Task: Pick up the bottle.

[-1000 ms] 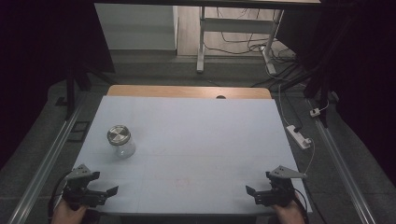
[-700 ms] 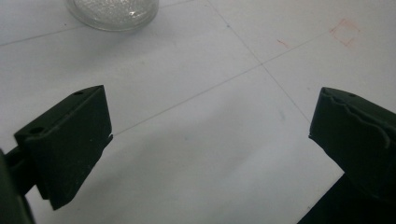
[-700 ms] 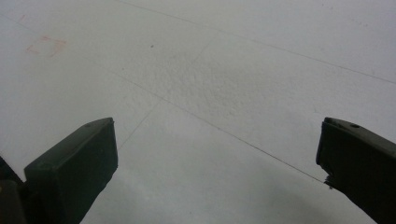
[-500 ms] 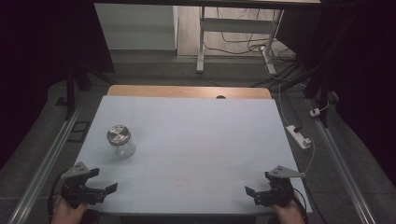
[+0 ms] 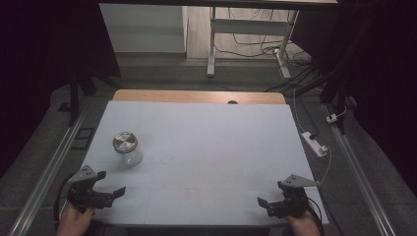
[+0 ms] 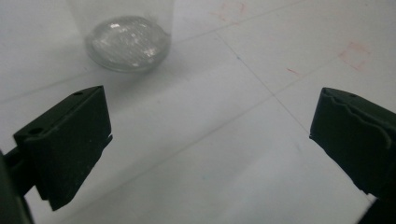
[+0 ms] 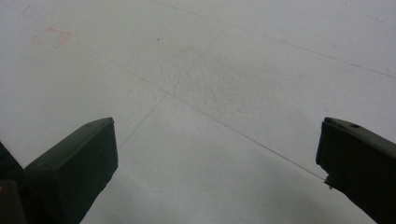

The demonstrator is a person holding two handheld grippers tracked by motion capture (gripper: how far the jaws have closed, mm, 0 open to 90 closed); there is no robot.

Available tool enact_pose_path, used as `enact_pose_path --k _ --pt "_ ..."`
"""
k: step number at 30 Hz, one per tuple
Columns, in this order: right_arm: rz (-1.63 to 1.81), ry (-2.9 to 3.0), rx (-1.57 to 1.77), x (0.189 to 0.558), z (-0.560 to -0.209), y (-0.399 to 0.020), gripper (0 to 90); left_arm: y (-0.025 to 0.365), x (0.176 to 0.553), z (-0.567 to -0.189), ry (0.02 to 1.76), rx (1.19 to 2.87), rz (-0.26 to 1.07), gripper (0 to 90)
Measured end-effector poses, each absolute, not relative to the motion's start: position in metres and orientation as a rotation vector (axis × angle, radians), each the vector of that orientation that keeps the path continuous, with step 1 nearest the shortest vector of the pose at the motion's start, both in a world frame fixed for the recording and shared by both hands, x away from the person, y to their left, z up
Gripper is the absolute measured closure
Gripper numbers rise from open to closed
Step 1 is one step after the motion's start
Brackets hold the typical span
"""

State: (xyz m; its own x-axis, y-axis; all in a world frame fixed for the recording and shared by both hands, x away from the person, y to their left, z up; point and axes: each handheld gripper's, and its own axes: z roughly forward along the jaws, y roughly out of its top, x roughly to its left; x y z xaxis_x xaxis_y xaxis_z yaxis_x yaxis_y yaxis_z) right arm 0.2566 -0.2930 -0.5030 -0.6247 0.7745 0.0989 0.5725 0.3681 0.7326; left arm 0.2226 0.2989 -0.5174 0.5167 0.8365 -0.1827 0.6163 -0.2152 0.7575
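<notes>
The jar (image 5: 127, 148) stands at the left of the surface (image 5: 206, 147), just above the left gripper (image 5: 105, 192), whose jaws gape wide like the right gripper's (image 5: 268, 205) at lower right, so a careless reach could knock that smooth glass over.

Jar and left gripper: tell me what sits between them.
Nothing. Bare white table separates the left gripper from the jar, in the high view and the left gripper view.

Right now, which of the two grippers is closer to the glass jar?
The left gripper, at the near left corner of the table. The jar stands just beyond its open fingers, while the right gripper is far across at the near right.
</notes>
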Motion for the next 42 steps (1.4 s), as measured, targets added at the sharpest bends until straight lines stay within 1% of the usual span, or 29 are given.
enact_pose_path --k 11,15,25,36,42 --pt "1.107 2.375 1.202 0.257 -0.503 -0.293 0.0 0.301 0.241 -0.52 1.164 1.918 0.359 0.0" --pt "1.113 2.369 1.207 0.258 -0.503 -0.294 0.0 0.302 0.249 -0.52 1.189 1.903 0.394 0.0" --pt "1.119 2.369 1.215 0.258 -0.503 -0.294 0.0 0.302 0.27 -0.52 1.219 1.876 0.423 0.0" --pt "1.118 2.375 1.216 0.258 -0.503 -0.294 0.0 0.301 0.295 -0.522 1.25 1.891 0.415 0.1" --pt "1.118 2.378 1.213 0.258 -0.504 -0.294 0.0 0.294 0.307 -0.522 1.241 1.937 0.449 0.0"
